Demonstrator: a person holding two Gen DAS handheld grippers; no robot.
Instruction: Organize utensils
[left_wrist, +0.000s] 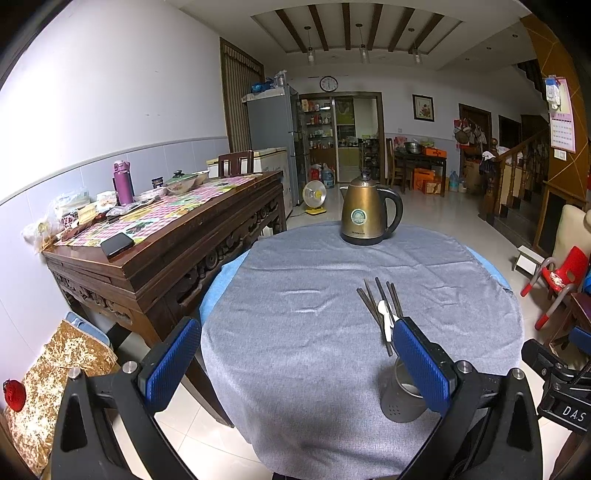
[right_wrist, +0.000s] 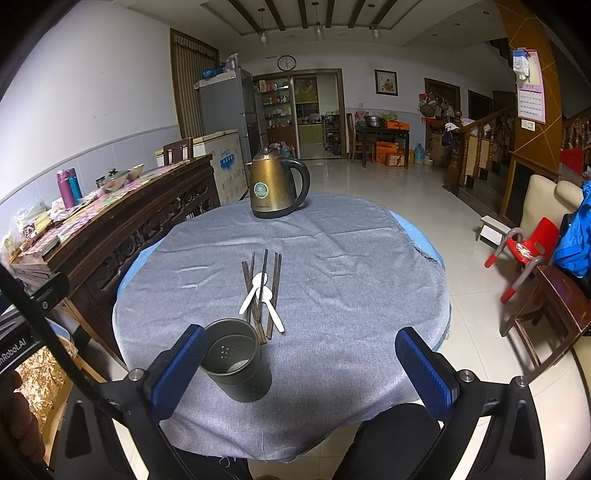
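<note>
Several dark chopsticks (right_wrist: 264, 291) and two white spoons (right_wrist: 266, 301) lie in a pile on the grey tablecloth (right_wrist: 332, 266). A grey metal holder cup (right_wrist: 236, 358) with small holes stands upright just in front of the pile. My right gripper (right_wrist: 301, 363) is open and empty, its left finger (right_wrist: 181, 369) close beside the cup. In the left wrist view the chopsticks (left_wrist: 380, 306), a spoon (left_wrist: 386, 319) and the cup (left_wrist: 400, 395) sit by my right finger (left_wrist: 421, 362). My left gripper (left_wrist: 295, 362) is open and empty.
A gold electric kettle (right_wrist: 275, 184) stands at the far side of the round table. A carved wooden sideboard (left_wrist: 177, 236) with bottles and bowls is on the left. A red child's chair (right_wrist: 528, 247) and a wooden stool (right_wrist: 554, 299) stand on the right.
</note>
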